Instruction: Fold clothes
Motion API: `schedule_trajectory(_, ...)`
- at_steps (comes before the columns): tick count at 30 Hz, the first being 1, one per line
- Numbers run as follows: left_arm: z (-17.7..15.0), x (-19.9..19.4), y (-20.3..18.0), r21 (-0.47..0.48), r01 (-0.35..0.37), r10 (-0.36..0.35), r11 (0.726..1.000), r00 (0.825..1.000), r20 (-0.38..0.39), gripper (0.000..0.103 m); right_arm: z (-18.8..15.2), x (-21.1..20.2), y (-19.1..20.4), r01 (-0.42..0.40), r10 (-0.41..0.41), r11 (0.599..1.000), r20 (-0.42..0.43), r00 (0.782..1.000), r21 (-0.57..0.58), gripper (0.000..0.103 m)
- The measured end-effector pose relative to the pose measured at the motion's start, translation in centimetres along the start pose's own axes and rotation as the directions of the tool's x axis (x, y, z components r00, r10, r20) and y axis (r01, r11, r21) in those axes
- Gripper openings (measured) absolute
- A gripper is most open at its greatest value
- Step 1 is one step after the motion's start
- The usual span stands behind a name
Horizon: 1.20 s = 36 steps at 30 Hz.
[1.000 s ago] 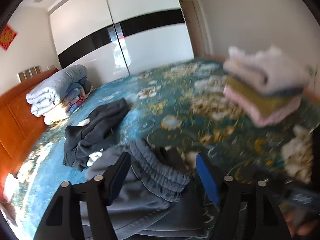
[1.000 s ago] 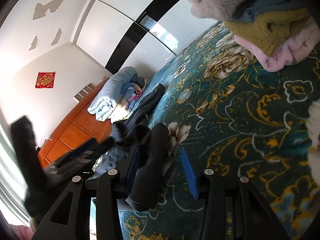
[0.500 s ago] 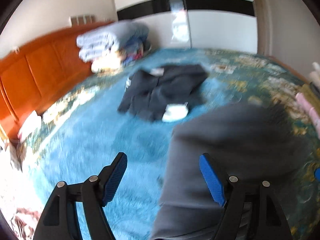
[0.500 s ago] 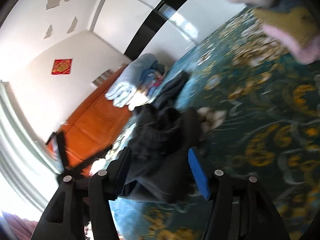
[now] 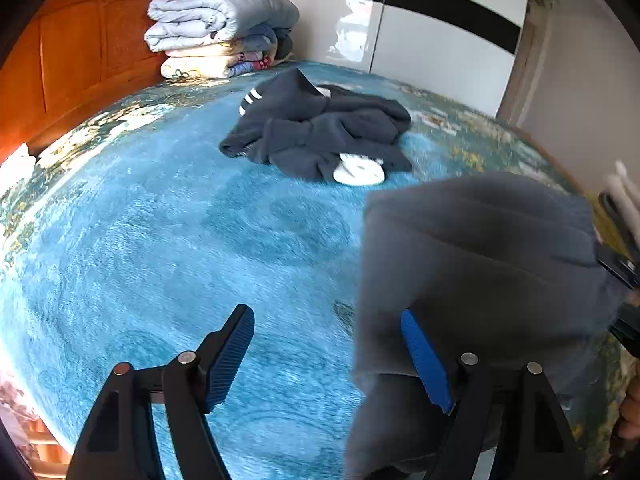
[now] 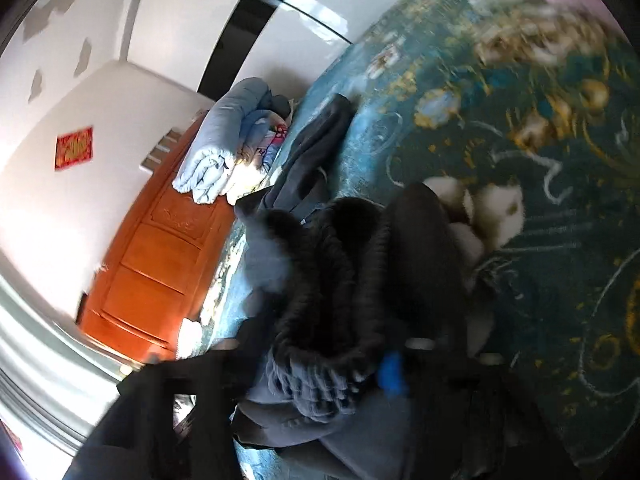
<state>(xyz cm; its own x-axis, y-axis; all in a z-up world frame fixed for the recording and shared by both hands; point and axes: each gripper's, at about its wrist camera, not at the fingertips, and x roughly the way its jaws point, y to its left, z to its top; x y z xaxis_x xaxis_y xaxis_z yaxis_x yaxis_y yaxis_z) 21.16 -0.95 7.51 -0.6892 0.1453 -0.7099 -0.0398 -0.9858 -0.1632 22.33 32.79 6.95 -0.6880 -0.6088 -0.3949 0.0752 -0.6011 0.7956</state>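
Note:
My left gripper (image 5: 328, 360) is open over the blue bedspread, with nothing between its blue pads. Grey trousers (image 5: 480, 264) hang blurred at the right, brushing its right finger (image 5: 424, 360). The other gripper shows as a black bar (image 5: 618, 240) at their far edge. In the right wrist view the trousers' ribbed waistband (image 6: 320, 384) is bunched in my right gripper (image 6: 316, 376). It is shut on the cloth, and only one blue pad (image 6: 390, 372) shows. A crumpled dark top (image 5: 320, 136) lies further up the bed.
Folded quilts (image 5: 216, 32) are stacked against the orange headboard (image 5: 76, 60). A white wardrobe with a black band (image 5: 440, 40) stands past the bed. The floral bed cover (image 6: 560, 160) stretches to the right. A hand (image 5: 632, 412) shows at the right edge.
The left gripper has swung away from the folded stack towards the headboard, and the waistband is no longer between its fingers. The right gripper has kept the grey cloth and moved with it.

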Motion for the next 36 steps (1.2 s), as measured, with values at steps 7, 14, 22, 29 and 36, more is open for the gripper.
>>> schedule_trajectory(7, 0.0, -0.8, -0.5, -0.013, 0.105, -0.105, 0.994, 0.994, 0.011, 0.079, -2.0, -3.3, -1.6, 0.027, -0.026, 0.999, 0.030, 0.999, -0.024, 0.032)
schedule_trajectory(14, 0.6, -1.5, -1.5, 0.014, 0.163, -0.164, 0.986, 0.986, 0.029, 0.079, -1.9, -4.2, -2.8, 0.145, -0.145, 0.989, -0.017, 0.989, -0.003, 0.043)
schedule_trajectory(22, 1.5, -1.4, -5.2, 0.050, 0.316, -0.318, 0.947, 0.948, 0.025, 0.079, -0.8, -1.4, 6.9, 0.124, -0.140, 0.923, -0.018, 0.990, -0.365, 0.048)
schedule_trajectory(29, 0.0, 2.1, -4.4, -0.002, 0.307, -0.306, 0.952, 0.948, -0.086, 0.079, -0.5, 4.4, 2.1, 0.256, -0.302, 0.893, -0.072, 0.950, -0.371, 0.044)
schedule_trajectory(36, 0.8, 1.0, -0.4, -0.111, 0.385, -0.393, 0.916, 0.917, -0.062, 0.086, -1.4, -1.4, 2.7, 0.186, -0.205, 0.923, -0.021, 0.979, -0.336, 0.079)
